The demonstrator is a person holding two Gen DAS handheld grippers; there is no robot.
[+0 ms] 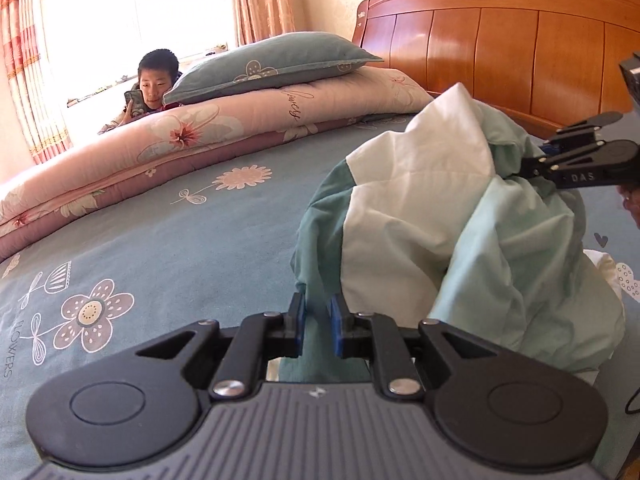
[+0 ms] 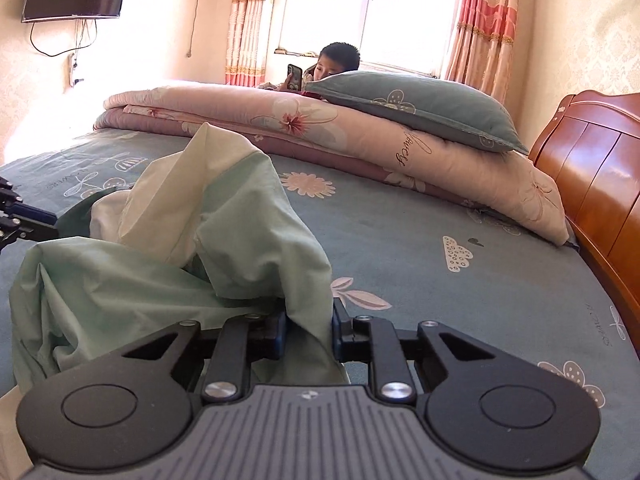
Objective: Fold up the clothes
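One crumpled green-and-white garment (image 1: 460, 240) lies near the bed's (image 1: 200, 220) headboard end, two grippers (image 1: 318, 322) (image 2: 308, 330) clamped on it; one pillow (image 1: 276, 64) tops one folded quilt (image 1: 180, 136) along the far edge, one person (image 1: 154, 80) behind.

A home bedroom: a wooden-headboard bed (image 1: 500, 40), folded quilt (image 2: 320, 136), pillow (image 1: 272, 64), curtained window (image 2: 400, 12).

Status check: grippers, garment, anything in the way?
Left gripper and right gripper both shut on green-and-white garment, bunched and lifted, unfolded. Bedsheet ahead open; folded quilt and pillow farther back.
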